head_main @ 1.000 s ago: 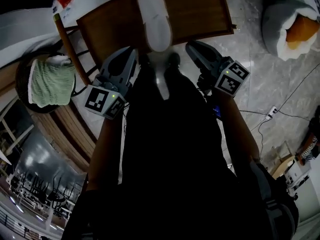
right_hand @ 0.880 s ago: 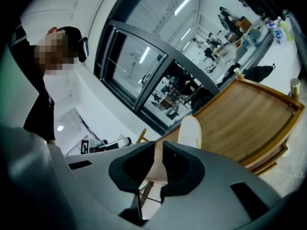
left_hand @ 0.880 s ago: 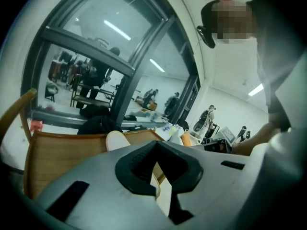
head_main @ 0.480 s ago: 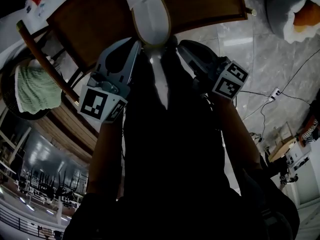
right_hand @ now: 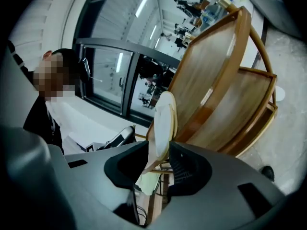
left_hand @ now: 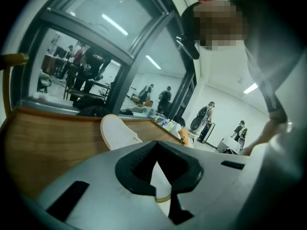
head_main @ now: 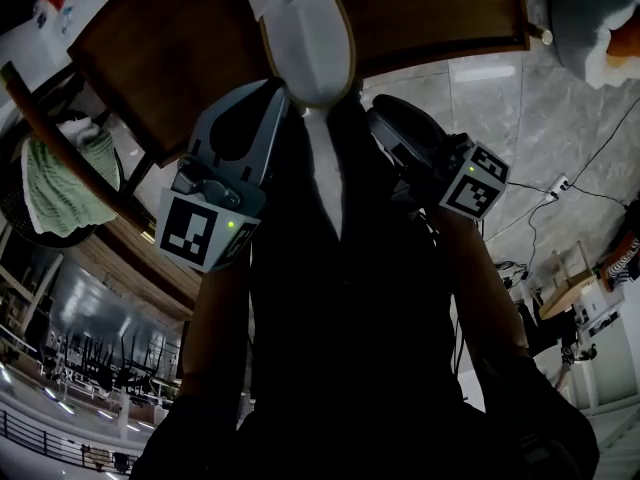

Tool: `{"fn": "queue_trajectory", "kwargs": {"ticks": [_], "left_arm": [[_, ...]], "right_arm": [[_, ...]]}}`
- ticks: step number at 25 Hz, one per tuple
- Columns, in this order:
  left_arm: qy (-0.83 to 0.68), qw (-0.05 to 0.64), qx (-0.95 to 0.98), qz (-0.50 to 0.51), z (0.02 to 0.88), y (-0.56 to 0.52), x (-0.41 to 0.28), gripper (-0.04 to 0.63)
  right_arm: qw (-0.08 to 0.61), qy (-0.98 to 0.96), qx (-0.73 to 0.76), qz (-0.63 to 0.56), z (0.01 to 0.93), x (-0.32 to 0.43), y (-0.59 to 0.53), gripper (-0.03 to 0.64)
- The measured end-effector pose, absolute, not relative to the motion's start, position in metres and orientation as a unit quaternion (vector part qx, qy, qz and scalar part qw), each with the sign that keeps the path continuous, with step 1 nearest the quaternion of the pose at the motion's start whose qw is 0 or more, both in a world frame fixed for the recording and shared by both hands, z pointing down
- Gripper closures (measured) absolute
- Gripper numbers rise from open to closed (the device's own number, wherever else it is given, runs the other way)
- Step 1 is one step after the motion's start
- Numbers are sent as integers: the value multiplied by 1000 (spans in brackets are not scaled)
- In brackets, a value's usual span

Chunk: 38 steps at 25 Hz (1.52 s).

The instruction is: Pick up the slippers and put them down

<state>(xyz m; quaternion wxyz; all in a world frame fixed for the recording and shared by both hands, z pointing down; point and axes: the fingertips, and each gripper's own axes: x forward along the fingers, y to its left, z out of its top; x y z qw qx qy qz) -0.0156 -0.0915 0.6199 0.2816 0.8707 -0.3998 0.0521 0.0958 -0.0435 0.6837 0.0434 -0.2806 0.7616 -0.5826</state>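
**Landmark:** wooden chair [head_main: 150, 58]. Its seat fills the top of the head view.

**Slipper:**
- The white slipper [head_main: 305, 38] has a tan rim, and its toe end lies over the chair seat, close to the front edge.
- The rest runs off that front edge toward the person as a narrow white strip.
- In the left gripper view the toe part sits low against the seat. I cannot confirm that it touches the wood.
- I cannot tell whether this is one slipper or a pair pressed flat together.

**Left gripper** [head_main: 283, 103]:
- It is at the chair's front edge, on the left side of the white strip.
- In its own view the dark pads are closed on the slipper's thin edge.
- A white wedge with a yellowish rim is pinched between them.

**Right gripper** [head_main: 378, 118]:
- It is also at the chair's front edge, on the right side of the strip, facing the left gripper.
- Its jaws have just been opening.
- In its own view the slipper stands edge-on between the pads, which are apart and not pressing it.

**Surroundings:**
- A green cloth [head_main: 55, 183] hangs on a dark round frame to the left of the chair.
- A grey beanbag [head_main: 590, 13] with an orange patch sits to the right of the chair on the marble floor [head_main: 520, 118].
- Cables [head_main: 540, 208] lie on the floor to the right of the chair, on the person's side.
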Motion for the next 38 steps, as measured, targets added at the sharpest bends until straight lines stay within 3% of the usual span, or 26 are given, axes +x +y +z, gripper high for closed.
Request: {"fn": "queue_trajectory", "kwargs": {"ticks": [9, 26, 34, 37, 38], "left_arm": [[-391, 275, 877, 54, 622, -94, -14, 584], [-382, 272, 881, 62, 633, -86, -16, 584], [-382, 274, 880, 68, 638, -81, -17, 584], [-382, 273, 880, 69, 639, -80, -16, 584], [-381, 273, 881, 69, 640, -79, -15, 584]], "right_arm": [[64, 697, -237, -674, 718, 63, -27, 411], [134, 660, -209, -709, 717, 43, -43, 413], [124, 663, -220, -705, 717, 44, -46, 445], [120, 667, -220, -702, 718, 47, -46, 545], [118, 670, -219, -700, 718, 47, -46, 548]]}}
